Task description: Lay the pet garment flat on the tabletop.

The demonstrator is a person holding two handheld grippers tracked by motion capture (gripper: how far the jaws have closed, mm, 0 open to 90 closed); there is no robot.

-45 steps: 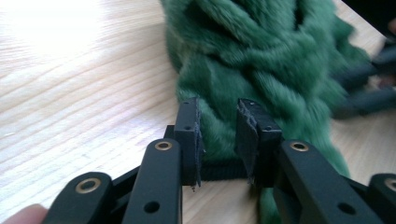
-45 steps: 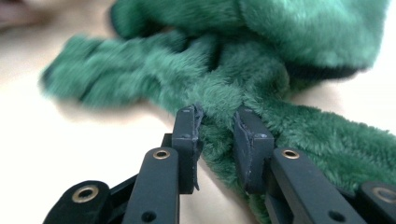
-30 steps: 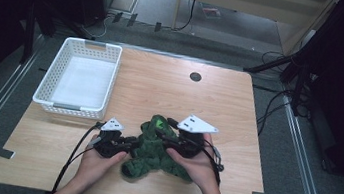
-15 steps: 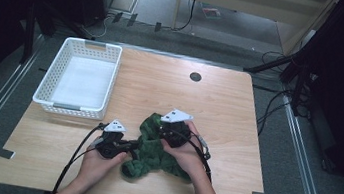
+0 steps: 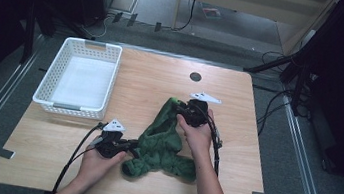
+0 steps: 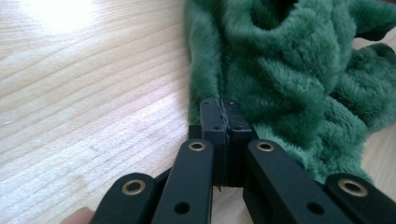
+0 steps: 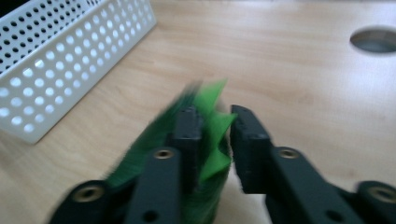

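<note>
A green plush piece (image 5: 161, 141) lies crumpled on the wooden table (image 5: 158, 72) near its front edge. My left gripper (image 5: 129, 148) is at the plush's lower left corner. In the left gripper view its jaws (image 6: 224, 105) are pressed together right at the edge of the plush (image 6: 289, 70), and I see no fabric between the pads. My right gripper (image 5: 182, 107) holds the plush's far end, which stretches up toward it. Its jaws (image 7: 217, 126) have just been opening a little, with the light-green spiked trim (image 7: 210, 135) between them, blurred by motion.
A white perforated basket (image 5: 72, 109) stands at the back left of the table, its wall (image 7: 70, 56) close on the left in the right gripper view. A round cable hole (image 5: 195, 76) sits near the far edge. Cables trail from both grippers toward the person.
My right hand has moved away from the person toward the table's middle, and the far end of the plush has stretched out with it. The left hand has stayed put.
</note>
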